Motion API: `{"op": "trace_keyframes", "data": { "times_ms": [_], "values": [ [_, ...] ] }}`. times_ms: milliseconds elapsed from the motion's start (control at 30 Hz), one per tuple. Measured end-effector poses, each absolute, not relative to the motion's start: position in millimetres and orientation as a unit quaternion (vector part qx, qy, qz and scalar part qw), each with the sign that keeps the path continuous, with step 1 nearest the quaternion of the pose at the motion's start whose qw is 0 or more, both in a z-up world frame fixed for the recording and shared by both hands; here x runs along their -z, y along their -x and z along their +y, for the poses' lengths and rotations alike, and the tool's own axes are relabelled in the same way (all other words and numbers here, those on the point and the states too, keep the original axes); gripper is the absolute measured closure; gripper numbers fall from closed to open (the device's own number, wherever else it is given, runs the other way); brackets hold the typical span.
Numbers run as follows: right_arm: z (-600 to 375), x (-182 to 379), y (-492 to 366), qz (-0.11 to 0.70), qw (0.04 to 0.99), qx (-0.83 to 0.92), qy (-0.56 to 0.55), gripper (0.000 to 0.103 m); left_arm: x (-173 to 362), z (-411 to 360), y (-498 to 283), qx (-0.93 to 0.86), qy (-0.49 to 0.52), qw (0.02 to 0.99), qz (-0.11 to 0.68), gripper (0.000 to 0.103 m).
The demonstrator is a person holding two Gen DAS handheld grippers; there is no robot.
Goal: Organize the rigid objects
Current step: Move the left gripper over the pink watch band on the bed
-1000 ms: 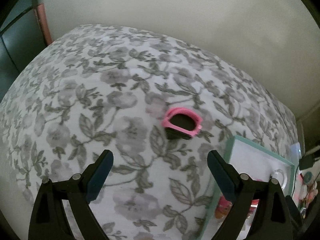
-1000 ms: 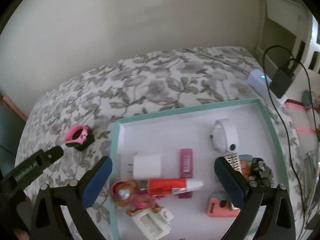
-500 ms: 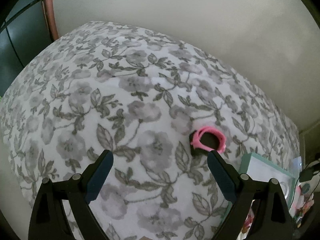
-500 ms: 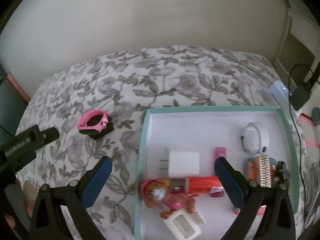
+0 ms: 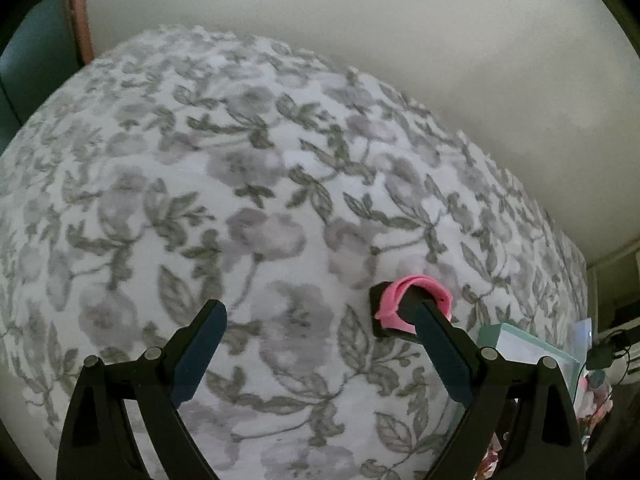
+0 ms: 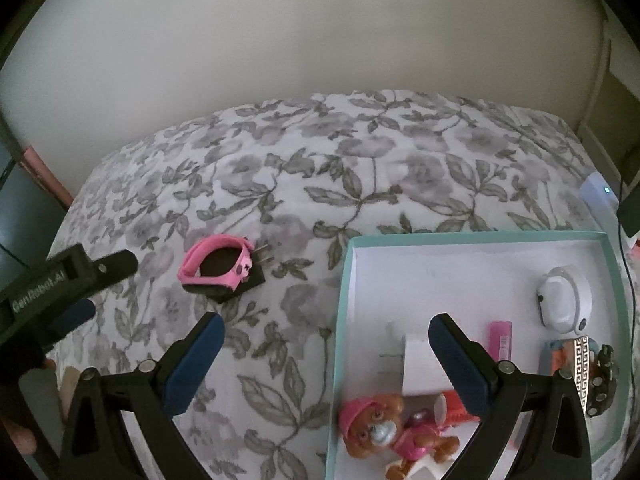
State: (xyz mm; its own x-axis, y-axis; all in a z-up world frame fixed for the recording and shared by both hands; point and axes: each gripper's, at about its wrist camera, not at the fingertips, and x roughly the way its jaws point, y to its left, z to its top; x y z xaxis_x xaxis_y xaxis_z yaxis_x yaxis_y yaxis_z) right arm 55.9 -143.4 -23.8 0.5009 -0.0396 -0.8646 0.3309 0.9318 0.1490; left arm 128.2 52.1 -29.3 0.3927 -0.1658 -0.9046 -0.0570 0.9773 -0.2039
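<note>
Swinging leftward over the last second, the left gripper (image 5: pixel 318 330) has let the pink band on its black plug block (image 5: pixel 404 308) slide from dead centre between its jaws to the tip of its right finger, so the grab isn't lined up and that piece remains out on the floral bedspread (image 5: pixel 240 184), just beside the teal box's (image 6: pixel 340 304) left wall. Both grippers gape wide, holding nothing; the right gripper (image 6: pixel 326 334) straddles that wall, white charger (image 6: pixel 416 364) behind its right finger.
</note>
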Motion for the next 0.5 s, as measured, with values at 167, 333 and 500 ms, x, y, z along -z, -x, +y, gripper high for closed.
{"op": "trace_keyframes", "data": {
  "times_ms": [167,333,500],
  "values": [
    [-151,29,-70,0.496,0.848,0.122,-0.144,0.000,40,39,-143,0.043,0.112,0.816,0.566,0.008],
    [-166,31,-79,0.495,0.845,0.130,-0.152,0.000,48,28,-154,0.046,0.101,0.811,0.574,0.008],
    [-180,34,-89,0.496,0.842,0.146,-0.157,0.000,54,21,-160,0.053,0.092,0.806,0.583,0.008]
  ]
}}
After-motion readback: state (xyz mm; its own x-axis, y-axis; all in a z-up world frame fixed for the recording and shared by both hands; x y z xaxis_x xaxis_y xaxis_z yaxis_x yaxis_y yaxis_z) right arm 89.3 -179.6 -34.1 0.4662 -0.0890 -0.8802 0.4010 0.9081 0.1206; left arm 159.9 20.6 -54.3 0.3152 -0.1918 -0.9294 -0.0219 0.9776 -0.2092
